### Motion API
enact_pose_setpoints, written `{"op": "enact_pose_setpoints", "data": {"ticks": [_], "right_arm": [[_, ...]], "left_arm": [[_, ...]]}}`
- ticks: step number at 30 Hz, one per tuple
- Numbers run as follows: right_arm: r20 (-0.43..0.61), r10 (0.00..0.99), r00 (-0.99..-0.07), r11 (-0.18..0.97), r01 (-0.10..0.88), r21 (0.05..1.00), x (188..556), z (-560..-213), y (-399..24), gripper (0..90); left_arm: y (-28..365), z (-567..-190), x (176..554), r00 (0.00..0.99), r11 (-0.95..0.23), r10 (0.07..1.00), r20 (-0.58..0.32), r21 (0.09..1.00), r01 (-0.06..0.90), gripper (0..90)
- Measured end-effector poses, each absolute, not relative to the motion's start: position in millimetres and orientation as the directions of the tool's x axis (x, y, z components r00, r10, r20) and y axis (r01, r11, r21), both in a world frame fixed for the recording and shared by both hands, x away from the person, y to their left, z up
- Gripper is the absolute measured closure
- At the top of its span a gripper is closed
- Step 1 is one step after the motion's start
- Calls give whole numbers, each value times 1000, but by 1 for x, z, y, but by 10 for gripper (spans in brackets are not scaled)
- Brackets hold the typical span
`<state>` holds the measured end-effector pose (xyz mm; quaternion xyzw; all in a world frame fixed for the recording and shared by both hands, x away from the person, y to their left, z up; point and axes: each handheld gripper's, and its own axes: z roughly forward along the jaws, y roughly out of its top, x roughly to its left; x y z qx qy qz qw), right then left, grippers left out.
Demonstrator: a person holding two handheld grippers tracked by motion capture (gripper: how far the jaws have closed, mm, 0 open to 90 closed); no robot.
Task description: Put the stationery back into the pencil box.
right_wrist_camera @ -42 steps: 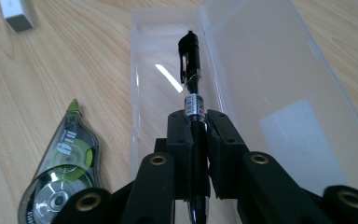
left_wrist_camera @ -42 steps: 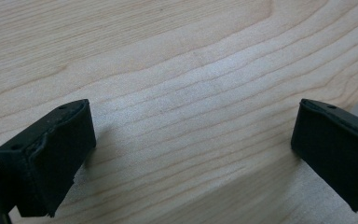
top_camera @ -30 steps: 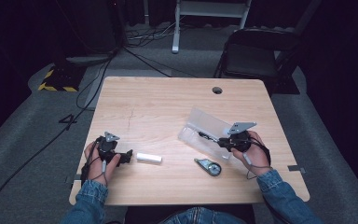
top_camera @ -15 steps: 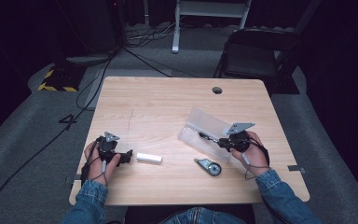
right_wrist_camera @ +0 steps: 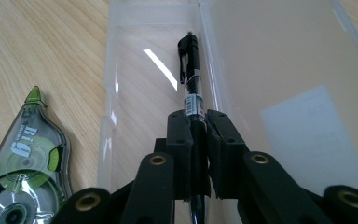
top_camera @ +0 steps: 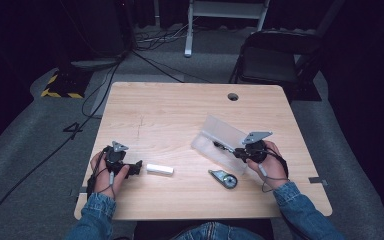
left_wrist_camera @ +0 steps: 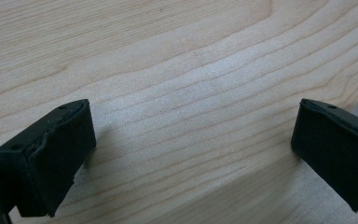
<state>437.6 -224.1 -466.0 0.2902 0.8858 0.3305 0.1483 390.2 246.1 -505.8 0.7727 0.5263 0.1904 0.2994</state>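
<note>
A correction tape dispenser [top_camera: 224, 178], clear with green inside, lies flat on the wooden table [top_camera: 180, 110] just beside the right gripper [top_camera: 228, 148], on the person's side of it. In the right gripper view, it [right_wrist_camera: 23, 172] lies to the left of the jaws. A small white block [top_camera: 159, 169] lies just in front of the left gripper [top_camera: 139, 167], apart from it. A round hole [top_camera: 233, 96] is in the table far beyond the right gripper. Behind the table stand a dark chair [top_camera: 272, 62] and a yellow-black striped base [top_camera: 60, 85], and cables [top_camera: 150, 60] lie on the floor.
</note>
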Motion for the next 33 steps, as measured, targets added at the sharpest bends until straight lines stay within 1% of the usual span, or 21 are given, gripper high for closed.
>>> {"op": "enact_pose_setpoints", "data": {"ticks": [17, 19, 20, 22, 30, 33], "right_arm": [[-80, 620, -780, 615, 420, 667, 438, -468, -225, 800], [-94, 620, -779, 621, 414, 666, 439, -468, -226, 784], [-95, 622, -777, 619, 414, 667, 439, -468, -226, 753], [-117, 626, -771, 625, 407, 666, 439, -468, -226, 722], [-125, 629, -767, 616, 394, 682, 436, -463, -227, 693], [-125, 630, -766, 606, 384, 697, 434, -458, -227, 661]], "left_arm": [[246, -506, 390, 373, -266, 927, -21, 663, 699, 0], [246, -506, 390, 374, -267, 927, -21, 663, 699, 0], [246, -506, 390, 373, -266, 927, -21, 663, 699, 0], [246, -506, 390, 373, -266, 927, -21, 663, 699, 0], [246, -506, 390, 374, -267, 927, -21, 663, 699, 0], [246, -506, 390, 373, -267, 927, -21, 663, 699, 0]]}}
